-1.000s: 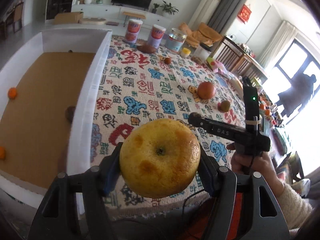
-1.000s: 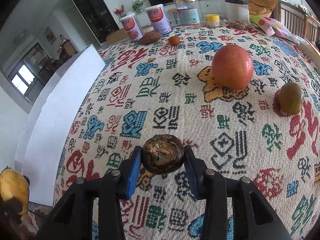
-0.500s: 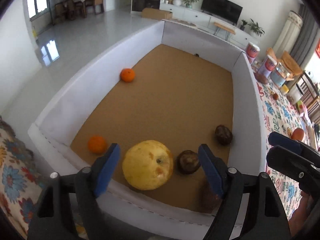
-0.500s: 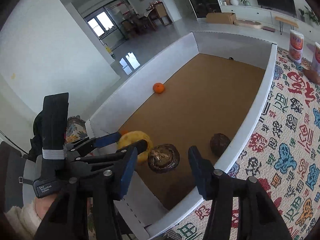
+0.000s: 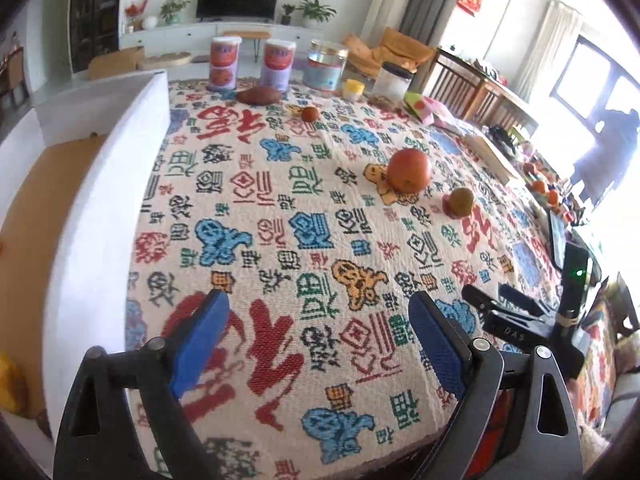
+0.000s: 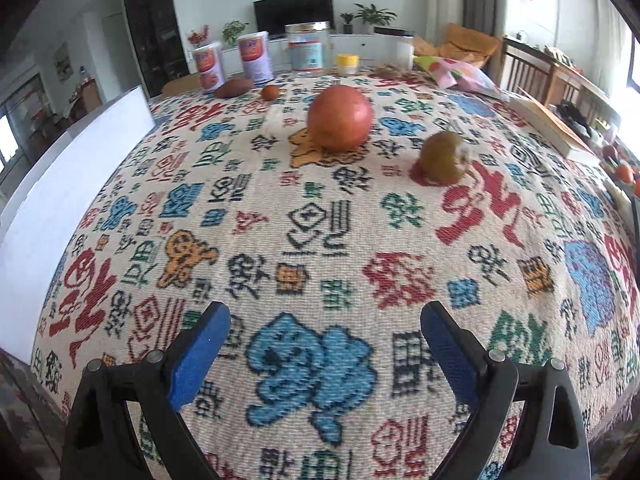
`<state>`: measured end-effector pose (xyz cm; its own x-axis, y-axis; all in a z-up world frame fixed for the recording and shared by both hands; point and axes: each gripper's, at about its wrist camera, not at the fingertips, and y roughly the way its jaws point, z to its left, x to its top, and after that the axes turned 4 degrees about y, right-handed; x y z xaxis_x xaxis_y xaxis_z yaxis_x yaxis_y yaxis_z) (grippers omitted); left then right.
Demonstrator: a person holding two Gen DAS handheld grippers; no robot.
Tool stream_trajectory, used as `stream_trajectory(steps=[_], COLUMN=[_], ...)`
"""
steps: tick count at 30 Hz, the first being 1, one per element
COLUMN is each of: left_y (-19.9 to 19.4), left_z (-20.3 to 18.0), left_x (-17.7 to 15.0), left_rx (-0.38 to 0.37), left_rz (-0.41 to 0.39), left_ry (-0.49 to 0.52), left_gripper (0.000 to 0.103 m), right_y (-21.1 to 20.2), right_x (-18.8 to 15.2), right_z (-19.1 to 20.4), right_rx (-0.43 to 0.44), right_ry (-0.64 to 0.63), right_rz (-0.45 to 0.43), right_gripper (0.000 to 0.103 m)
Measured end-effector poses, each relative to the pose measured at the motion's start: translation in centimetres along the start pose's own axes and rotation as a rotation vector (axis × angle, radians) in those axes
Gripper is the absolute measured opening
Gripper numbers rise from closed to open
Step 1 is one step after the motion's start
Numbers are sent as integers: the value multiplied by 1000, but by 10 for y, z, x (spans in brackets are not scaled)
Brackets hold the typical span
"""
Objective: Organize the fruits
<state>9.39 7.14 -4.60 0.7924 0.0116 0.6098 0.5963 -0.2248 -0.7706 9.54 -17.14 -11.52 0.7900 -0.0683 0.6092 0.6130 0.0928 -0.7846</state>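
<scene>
My left gripper [image 5: 316, 344] is open and empty above the near part of the patterned tablecloth [image 5: 320, 240]. My right gripper [image 6: 324, 356] is open and empty too; its black body shows in the left wrist view [image 5: 532, 320]. A large red apple [image 6: 340, 117] [image 5: 409, 170] and a green-brown kiwi [image 6: 443, 157] [image 5: 461, 201] lie ahead on the cloth. A small brown fruit [image 6: 270, 92] [image 5: 310, 114] and a sweet potato [image 6: 234, 88] [image 5: 259, 95] lie at the far side. The white-walled box [image 5: 108, 184] stands to the left, a yellow fruit [image 5: 10, 384] in its near corner.
Two printed cans [image 5: 250, 62], a clear jar [image 5: 325, 65], a small yellow-lidded pot [image 5: 354, 89] and a white-lidded jar [image 5: 394, 79] stand along the far table edge. A colourful bag [image 6: 460, 74] and a book [image 6: 548, 124] lie at the right. Wooden chairs [image 6: 536, 76] stand beyond.
Both grippers have swung from over the box back to the table. The yellow apple and the dark fruit stay in the box; both grippers are now empty and open.
</scene>
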Motion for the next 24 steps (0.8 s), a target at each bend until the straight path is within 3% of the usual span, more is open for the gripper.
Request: stream_trajectory(steps=[2,4,7,9,11,20,24], left_y=[40,64,89,105,110,112,113], left_z=[-14,-24,-24,-18,-20,-20,-20], left_x=[5,8,9,8,2,7,7], left_rx=[17,78,156,166,198,195,194], left_rz=[26,25,11,42,21,24,24], left_ry=[13,32,68,78,120,119,119], left_gripper=[92,92,92,93,95,98,98], right_y=[-3,-3,9,7,12,26,25], right_x=[7,7,6,8,4,2,1], right_z=[-35,-53,-66,-63,-56,-32,-33], right_rx=[18,-15,-37,-63,-75,-214,-210], right_ry=[166,242,315,305,282,148,150], right_rz=[-22,-49,2,-21,3,55,54], right_gripper=[96,98,99,99,101,103,103])
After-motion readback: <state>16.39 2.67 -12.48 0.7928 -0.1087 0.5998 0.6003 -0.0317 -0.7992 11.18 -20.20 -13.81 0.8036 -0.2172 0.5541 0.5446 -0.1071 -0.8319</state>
